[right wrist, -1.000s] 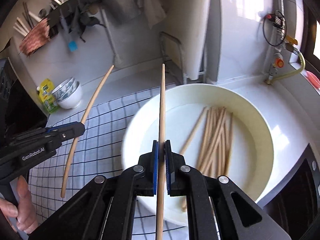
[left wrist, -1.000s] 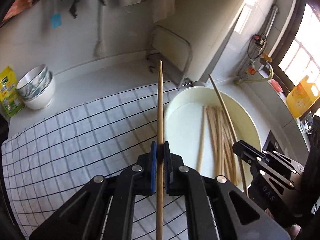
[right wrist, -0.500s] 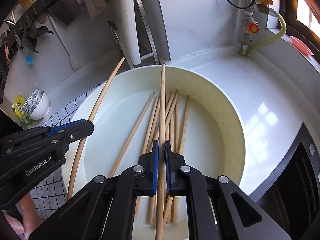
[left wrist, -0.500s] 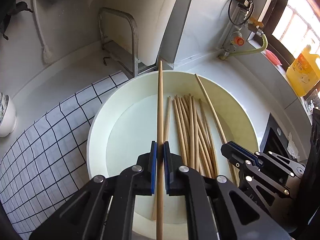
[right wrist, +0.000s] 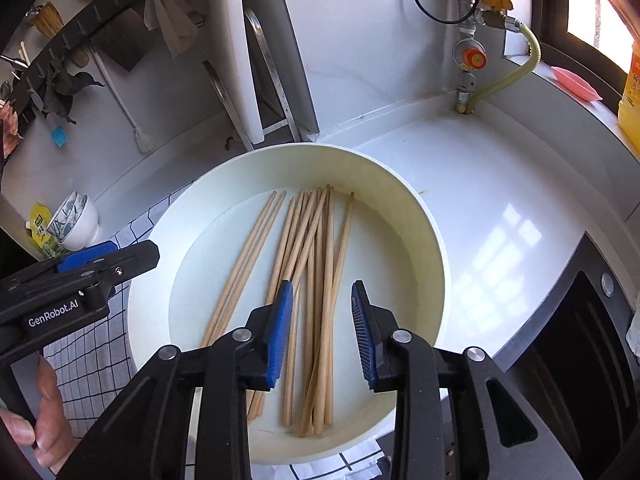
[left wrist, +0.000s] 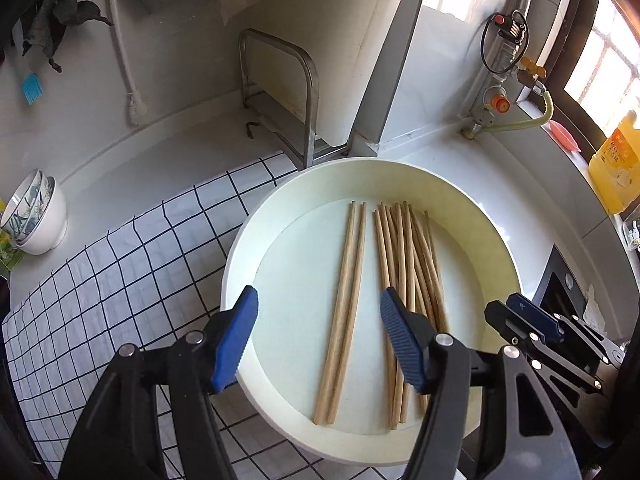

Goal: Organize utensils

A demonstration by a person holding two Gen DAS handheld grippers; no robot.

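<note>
Both claws over round basin (left wrist: 240, 248), jaws opening, nothing between pads. Left claw (left wrist: 318, 332) above a loose pair of chopsticks (left wrist: 346, 292); right claw (right wrist: 320, 332) above the main chopstick pile (right wrist: 320, 264). Sticks lie flat, long axes running near-to-far. Basin's left floor bare; rim overlaps checked cloth (left wrist: 120, 264) on surface (right wrist: 500, 200).

Pale wooden chopsticks (left wrist: 348, 292), matt and smooth, lie in the glossy cream plastic basin (left wrist: 472, 216). White checked cloth (left wrist: 120, 264), soft and creased, at left. Shiny white stone worktop (right wrist: 500, 200). Brushed metal rack (left wrist: 308, 80) at top centre.
</note>
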